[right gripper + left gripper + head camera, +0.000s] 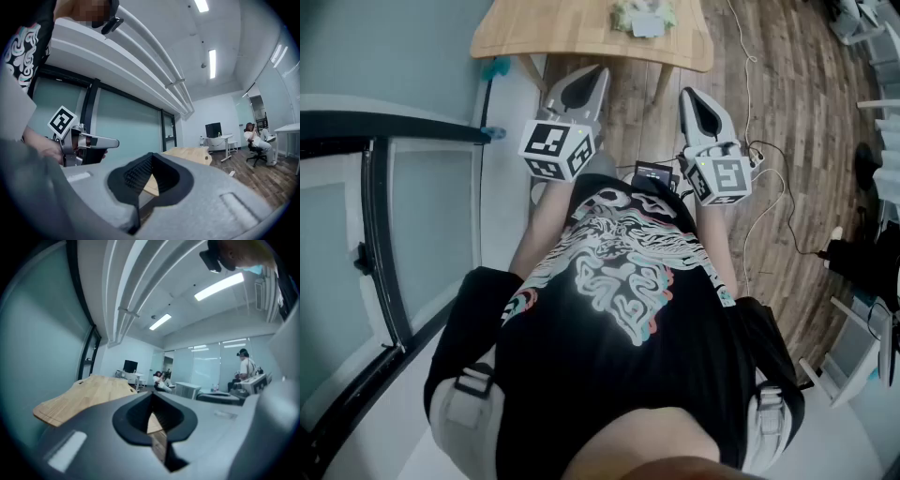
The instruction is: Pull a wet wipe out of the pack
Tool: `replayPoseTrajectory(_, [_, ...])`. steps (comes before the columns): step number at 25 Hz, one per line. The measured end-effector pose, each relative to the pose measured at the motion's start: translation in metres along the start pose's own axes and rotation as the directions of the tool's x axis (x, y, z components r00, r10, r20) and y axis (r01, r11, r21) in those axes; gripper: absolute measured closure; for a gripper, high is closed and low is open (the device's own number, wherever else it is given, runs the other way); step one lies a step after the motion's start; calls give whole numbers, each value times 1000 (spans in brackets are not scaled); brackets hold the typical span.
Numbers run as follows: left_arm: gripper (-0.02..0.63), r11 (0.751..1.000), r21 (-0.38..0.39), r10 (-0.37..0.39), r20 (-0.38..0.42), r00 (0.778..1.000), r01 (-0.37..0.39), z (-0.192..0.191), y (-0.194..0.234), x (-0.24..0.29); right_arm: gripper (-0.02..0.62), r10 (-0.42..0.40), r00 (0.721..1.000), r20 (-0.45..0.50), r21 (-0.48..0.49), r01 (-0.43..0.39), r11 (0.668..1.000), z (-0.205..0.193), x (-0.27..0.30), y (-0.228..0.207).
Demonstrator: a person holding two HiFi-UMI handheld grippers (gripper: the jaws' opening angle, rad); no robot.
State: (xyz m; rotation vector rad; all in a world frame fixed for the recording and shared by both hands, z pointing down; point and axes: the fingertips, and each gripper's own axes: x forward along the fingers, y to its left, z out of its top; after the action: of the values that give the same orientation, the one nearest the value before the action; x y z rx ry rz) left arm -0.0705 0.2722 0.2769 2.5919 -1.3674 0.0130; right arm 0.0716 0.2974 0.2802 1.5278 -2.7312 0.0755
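Left tongs [581,86], right tongs [701,111] closed, empty; wipe pack [644,17] well ahead

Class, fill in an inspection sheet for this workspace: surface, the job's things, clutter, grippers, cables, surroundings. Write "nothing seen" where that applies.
Surface: wooden table, ahead of the person.
Job's things: pack of wipes lying on the table, untouched.
Clutter: nothing seen.
Grippers: left gripper and right gripper both shut, nothing between the jaws, held short of the table.
Cables: loose cables on the wooden floor, right of the person.
Surroundings: glass partition at left; office desks and seated people beyond.
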Motion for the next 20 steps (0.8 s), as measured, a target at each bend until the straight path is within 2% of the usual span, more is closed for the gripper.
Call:
replayPoseTrajectory(5, [615,1000,24,5,-34,999,-4,-8,-6,4,597,-5,1000,-3,-2,5,1000,-2,-4,-3])
replayPoseTrajectory(12, [615,998,57,22,-43,999,-20,-9,-12,12,597,-8,1000,-6,12,8,1000,-4,-8,-13])
replayPoseTrajectory(16, [615,997,78,20,-53,998,-16,-8,-10,18,597,30,999,16,44,-30,999,-2,-3,-15])
replayPoseTrajectory(20, [615,996,78,34,-52,998,-30,-6,-2,26,597,50,999,19,32,-51,998,-1,7,-14])
